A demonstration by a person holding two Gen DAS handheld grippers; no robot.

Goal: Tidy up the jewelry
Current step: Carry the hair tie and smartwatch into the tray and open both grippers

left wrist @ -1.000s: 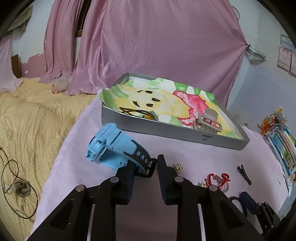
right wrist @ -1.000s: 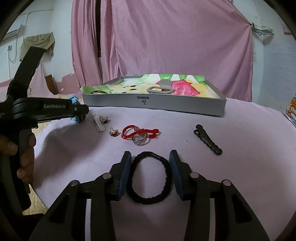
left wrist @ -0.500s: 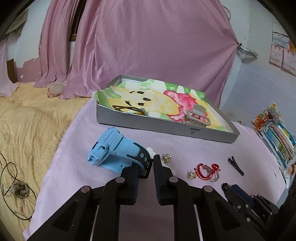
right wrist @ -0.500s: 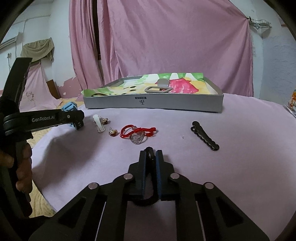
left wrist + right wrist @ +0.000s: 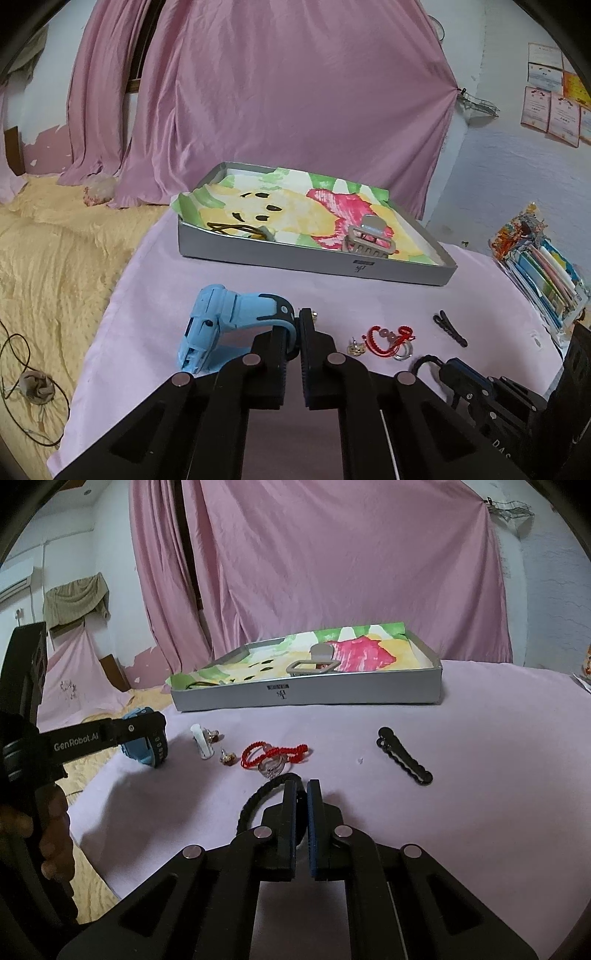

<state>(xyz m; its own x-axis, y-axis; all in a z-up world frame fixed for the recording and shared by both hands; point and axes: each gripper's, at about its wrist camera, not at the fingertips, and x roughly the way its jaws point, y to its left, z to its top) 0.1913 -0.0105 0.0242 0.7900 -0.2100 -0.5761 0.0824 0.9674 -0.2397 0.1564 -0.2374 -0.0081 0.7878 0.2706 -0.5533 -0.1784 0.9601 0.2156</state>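
My left gripper (image 5: 295, 325) is shut on the strap of a light blue watch (image 5: 221, 321), which hangs lifted off the pink cloth; the same watch (image 5: 147, 744) shows at the left of the right wrist view. My right gripper (image 5: 302, 794) is shut on a black hair tie (image 5: 258, 801), raised above the table. A grey tray (image 5: 314, 258) lined with a cartoon picture stands at the back and holds a grey hair claw (image 5: 369, 236) and a dark cord (image 5: 236, 229). On the cloth lie a red bracelet (image 5: 273, 755), a ring (image 5: 271, 768), earrings (image 5: 227, 757) and a black clip (image 5: 404, 755).
A white tube (image 5: 201, 742) lies beside the earrings. A yellow blanket (image 5: 55, 258) with a cable covers the bed to the left of the table. Colourful packets (image 5: 539, 273) sit at the right edge. Pink curtains hang behind. A hand (image 5: 37, 823) holds the left gripper.
Both grippers went from open to shut: the left on the blue watch strap, the right on the black hair tie. Both things have since been lifted off the cloth.
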